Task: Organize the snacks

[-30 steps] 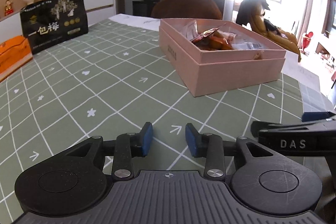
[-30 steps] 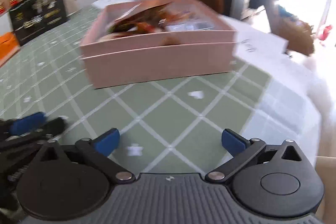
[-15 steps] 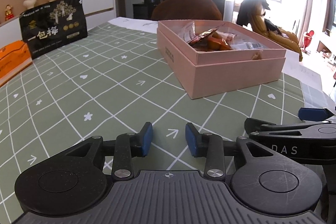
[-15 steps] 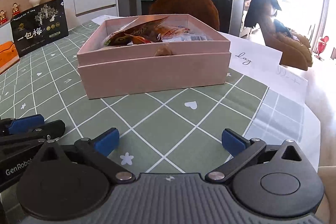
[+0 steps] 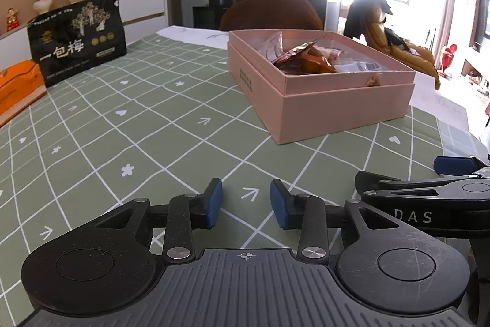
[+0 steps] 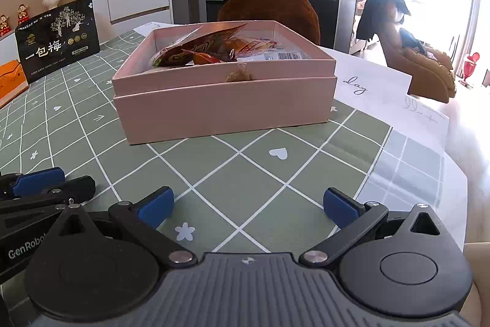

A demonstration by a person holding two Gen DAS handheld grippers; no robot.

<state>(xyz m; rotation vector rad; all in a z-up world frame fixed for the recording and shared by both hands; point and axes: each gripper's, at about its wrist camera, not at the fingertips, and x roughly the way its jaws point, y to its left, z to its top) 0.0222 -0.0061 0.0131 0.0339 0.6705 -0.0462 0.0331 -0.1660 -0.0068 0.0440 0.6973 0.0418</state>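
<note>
A pink box (image 5: 343, 106) (image 6: 220, 109) stands on the green checked tablecloth (image 5: 128, 125), holding several snack packets (image 5: 303, 57) (image 6: 211, 48) in red, orange and clear wrappers. My left gripper (image 5: 246, 203) hovers low over the cloth in front of the box, its blue pads apart with nothing between them. My right gripper (image 6: 248, 206) is beside it to the right, jaws spread wide and empty, the box straight ahead. Each gripper shows at the edge of the other's view.
A black snack bag (image 5: 76, 42) (image 6: 58, 39) with gold print stands at the table's far left, next to an orange box (image 5: 18, 85). White paper sheets (image 6: 379, 85) lie right of the pink box. A brown chair (image 6: 269, 8) stands behind the table, shelves with figurines at left.
The right wrist view went from blurred to sharp and settled with the box slightly lower in frame. The left gripper kept still, pads at the same spacing.
</note>
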